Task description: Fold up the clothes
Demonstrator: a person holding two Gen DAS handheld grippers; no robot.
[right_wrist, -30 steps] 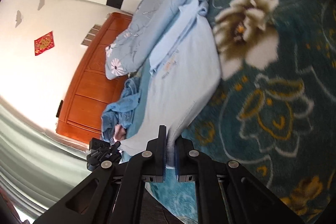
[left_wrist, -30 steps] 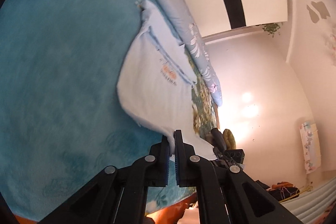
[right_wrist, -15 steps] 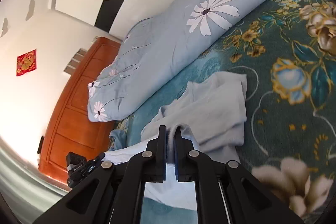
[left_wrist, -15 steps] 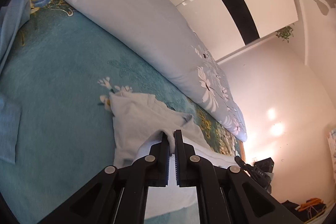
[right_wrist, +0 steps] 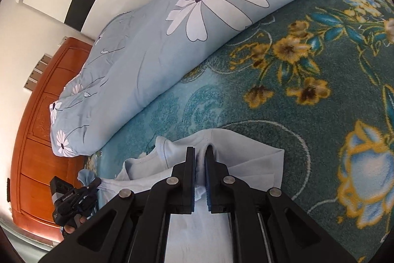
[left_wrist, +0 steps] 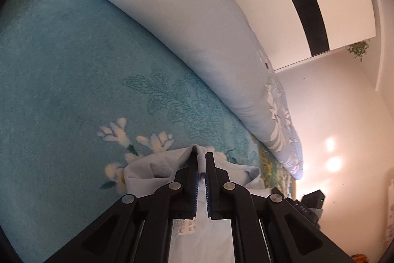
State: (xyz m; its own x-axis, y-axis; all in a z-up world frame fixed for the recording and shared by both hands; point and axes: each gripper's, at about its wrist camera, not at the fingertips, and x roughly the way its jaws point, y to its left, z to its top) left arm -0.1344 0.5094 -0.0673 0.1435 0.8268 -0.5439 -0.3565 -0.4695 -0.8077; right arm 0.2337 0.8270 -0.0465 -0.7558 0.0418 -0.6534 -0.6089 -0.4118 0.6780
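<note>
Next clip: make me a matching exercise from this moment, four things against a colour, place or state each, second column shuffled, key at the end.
Things:
1. shirt
2. rolled quilt
3. blanket
4. headboard

Descriptions:
A. orange-brown wood, at the left edge of the right wrist view
B. teal with gold and blue flowers
C. pale blue with big white daisies
D. pale fabric pinched between both claws' fingers

Pairs: 1-D, 2-C, 3-B, 4-A

Left claw, right claw.

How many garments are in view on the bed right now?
1: a pale blue shirt lying on the teal floral blanket beside the rolled duvet, its fabric between both grippers. Others may lie out of frame.
</note>
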